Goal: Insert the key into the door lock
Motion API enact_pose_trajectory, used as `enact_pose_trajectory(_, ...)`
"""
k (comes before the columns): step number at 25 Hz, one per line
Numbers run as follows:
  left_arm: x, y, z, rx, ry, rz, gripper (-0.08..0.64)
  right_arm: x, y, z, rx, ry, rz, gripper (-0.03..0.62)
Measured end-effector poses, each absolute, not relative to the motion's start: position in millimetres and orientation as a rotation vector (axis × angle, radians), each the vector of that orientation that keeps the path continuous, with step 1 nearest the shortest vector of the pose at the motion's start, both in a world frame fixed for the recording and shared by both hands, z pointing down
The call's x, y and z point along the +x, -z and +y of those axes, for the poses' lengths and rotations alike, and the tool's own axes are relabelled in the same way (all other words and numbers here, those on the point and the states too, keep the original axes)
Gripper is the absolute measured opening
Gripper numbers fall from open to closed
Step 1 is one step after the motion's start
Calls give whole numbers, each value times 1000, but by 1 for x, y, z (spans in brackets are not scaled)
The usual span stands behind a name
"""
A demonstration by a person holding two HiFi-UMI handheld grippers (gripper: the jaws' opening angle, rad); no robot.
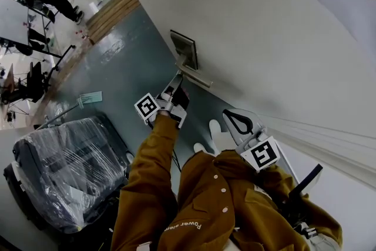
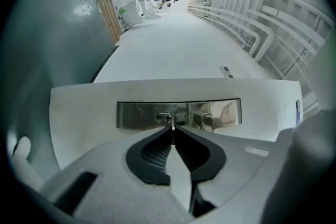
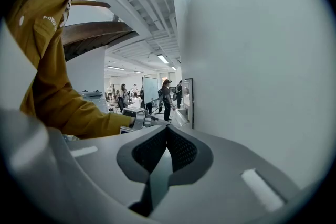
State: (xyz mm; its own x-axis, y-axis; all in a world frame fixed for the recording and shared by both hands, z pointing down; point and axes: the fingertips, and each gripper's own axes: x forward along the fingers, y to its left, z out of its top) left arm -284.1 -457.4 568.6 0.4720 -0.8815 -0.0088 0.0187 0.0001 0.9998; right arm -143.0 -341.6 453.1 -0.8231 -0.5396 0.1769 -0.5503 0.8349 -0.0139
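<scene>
sleeve point(image 1: 147, 185): brown, reaching out to the left gripper point(image 2: 172, 132)
left gripper: jaws nearly together, pinching the key point(image 2: 172, 123) edge-on
key: tip at the keyhole point(image 2: 163, 117) in the steel lock plate point(image 2: 215, 113) on the door point(image 1: 264, 38); how far in, unclear
right gripper point(image 3: 167, 132): jaws together, nothing between them, beside the door

The floor point(image 1: 117, 67) is smooth, grey-green and glossy. A strip of wooden planks point(image 1: 111, 12) borders it at the far end. A plain white wall point(image 1: 305, 26) runs along the right side. A dark piece of furniture wrapped in clear plastic film point(image 1: 64, 167) stands at lower left. Desks point(image 1: 23, 26) occupy the far left. The ceiling beams point(image 3: 139, 13) are white, and the strip lights point(image 3: 163, 59) are lit.
</scene>
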Motion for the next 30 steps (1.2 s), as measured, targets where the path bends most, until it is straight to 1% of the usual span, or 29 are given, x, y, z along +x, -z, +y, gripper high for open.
enact_pose_trajectory(20, -285, -579, -474, 1368, 828, -799, 29, -146, -452, -337, 840, -87, -2854, 6)
enact_pose_trajectory(26, -275, -584, -491, 1321, 886, -665, 30, -145, -458, -330, 822, -93, -2830, 6)
enact_pose_trajectory(30, -275, -585, -496, 1348, 882, -678, 29, -150, -461, -327, 805, -87, -2830, 6)
